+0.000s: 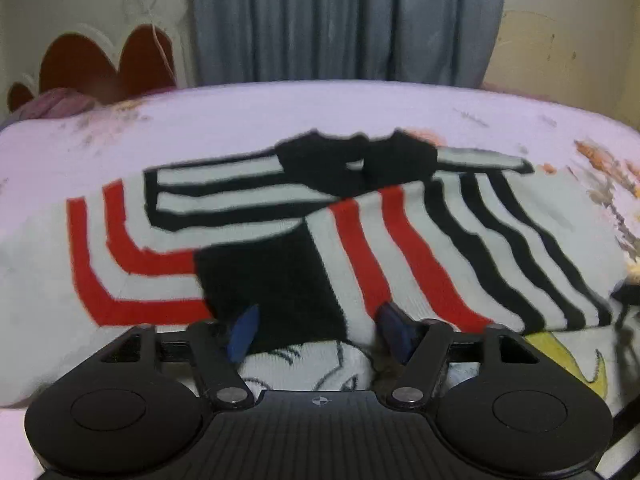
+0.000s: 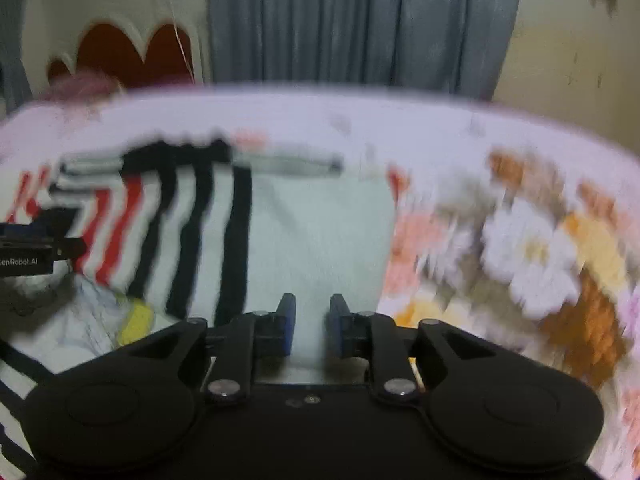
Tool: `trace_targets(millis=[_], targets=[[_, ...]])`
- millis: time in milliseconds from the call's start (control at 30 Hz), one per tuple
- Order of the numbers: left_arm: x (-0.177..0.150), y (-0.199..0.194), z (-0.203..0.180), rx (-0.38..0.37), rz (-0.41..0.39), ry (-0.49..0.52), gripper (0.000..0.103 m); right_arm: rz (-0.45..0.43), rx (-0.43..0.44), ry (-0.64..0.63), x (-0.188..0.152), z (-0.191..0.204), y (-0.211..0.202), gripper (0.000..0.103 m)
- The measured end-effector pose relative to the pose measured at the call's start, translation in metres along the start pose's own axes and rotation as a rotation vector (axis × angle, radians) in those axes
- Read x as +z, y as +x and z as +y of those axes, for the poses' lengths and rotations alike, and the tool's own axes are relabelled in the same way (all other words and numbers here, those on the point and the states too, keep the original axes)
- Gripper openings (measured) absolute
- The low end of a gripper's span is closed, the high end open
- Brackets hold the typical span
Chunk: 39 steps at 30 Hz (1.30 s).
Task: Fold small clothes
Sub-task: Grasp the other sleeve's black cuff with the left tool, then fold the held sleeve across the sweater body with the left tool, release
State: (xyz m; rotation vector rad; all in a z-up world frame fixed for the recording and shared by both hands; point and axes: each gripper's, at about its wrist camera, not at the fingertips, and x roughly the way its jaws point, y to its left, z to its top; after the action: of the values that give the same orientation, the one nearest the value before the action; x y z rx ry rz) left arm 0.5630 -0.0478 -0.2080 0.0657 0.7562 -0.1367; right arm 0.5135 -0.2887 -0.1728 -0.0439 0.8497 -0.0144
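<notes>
A: The striped garment (image 1: 320, 240) lies partly folded on the floral bedsheet (image 2: 520, 260). The left gripper (image 1: 318, 330) has its fingers wide apart, straddling the near hem and clamping nothing.

B: And the right gripper (image 2: 311, 330)?

A: Narrow gap, white cloth between the pads (image 2: 286, 328); whether it pinches, I cannot tell, since that view is blurred.

B: Risks?

A: One-sided pulling could skew the fold, or snag the white printed piece (image 1: 312, 364) underneath.

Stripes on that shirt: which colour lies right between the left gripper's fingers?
Red: a red stripe runs down to the left gripper, beside a black patch. The black stripes lie farther right.
</notes>
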Motion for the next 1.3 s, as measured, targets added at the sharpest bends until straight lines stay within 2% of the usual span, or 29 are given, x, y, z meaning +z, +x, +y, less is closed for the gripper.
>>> trace_targets(millis=[67,100,167,267,333,400,433,467,533,567,633,733,933,1033,1067,1167,1300], targets=[[0.005,-0.008,0.006,-0.008,0.001,-0.014,0.069,0.007,-0.022,-0.001,0.003,0.003,0.003,0.018],[0.005,-0.018,0.014,-0.009,-0.034,-0.031,0.069,-0.012,-0.027,0.011,0.006,0.005,-0.003,0.018],[0.000,-0.032,0.034,0.019,-0.077,-0.072,0.069,-0.104,-0.020,0.068,0.010,0.005,-0.019,0.021],[-0.020,-0.058,0.096,0.072,-0.110,-0.224,0.068,-0.156,-0.024,0.167,0.012,0.002,-0.029,0.023],[-0.041,-0.082,0.149,0.157,-0.147,-0.359,0.068,-0.177,-0.016,0.216,0.012,0.003,-0.034,0.024],[-0.069,-0.106,0.206,0.256,-0.177,-0.537,0.056,-0.175,-0.008,0.227,0.013,0.009,-0.033,0.024],[-0.079,-0.112,0.229,0.293,-0.173,-0.605,0.040,-0.167,0.000,0.226,0.013,0.013,-0.032,0.024],[-0.093,-0.120,0.256,0.340,-0.163,-0.682,0.035,-0.158,0.009,0.225,0.013,0.019,-0.030,0.024],[-0.118,-0.132,0.300,0.410,-0.153,-0.801,0.035,-0.145,0.020,0.230,0.010,0.031,-0.027,0.024],[-0.126,-0.136,0.317,0.422,-0.159,-0.849,0.035,-0.140,0.026,0.237,0.010,0.036,-0.026,0.024],[-0.139,-0.141,0.345,0.424,-0.181,-0.918,0.035,-0.139,0.024,0.248,0.010,0.047,-0.028,0.024],[-0.148,-0.137,0.378,0.379,-0.215,-1.014,0.035,-0.125,0.019,0.264,0.015,0.053,-0.023,0.024],[-0.157,-0.117,0.413,0.321,-0.292,-1.184,0.032,-0.128,-0.011,0.294,0.022,0.051,-0.023,0.024],[-0.151,-0.105,0.425,0.306,-0.276,-1.215,0.004,-0.129,-0.024,0.286,0.023,0.049,-0.027,0.024],[-0.145,-0.104,0.423,0.301,-0.282,-1.199,0.004,-0.130,-0.029,0.282,0.023,0.048,-0.029,0.024],[-0.107,-0.101,0.399,0.259,-0.311,-1.035,0.003,-0.134,-0.039,0.287,0.023,0.042,-0.032,0.024],[-0.046,-0.080,0.333,0.118,-0.309,-0.839,0.004,-0.143,-0.048,0.288,0.022,0.037,-0.036,0.025]])
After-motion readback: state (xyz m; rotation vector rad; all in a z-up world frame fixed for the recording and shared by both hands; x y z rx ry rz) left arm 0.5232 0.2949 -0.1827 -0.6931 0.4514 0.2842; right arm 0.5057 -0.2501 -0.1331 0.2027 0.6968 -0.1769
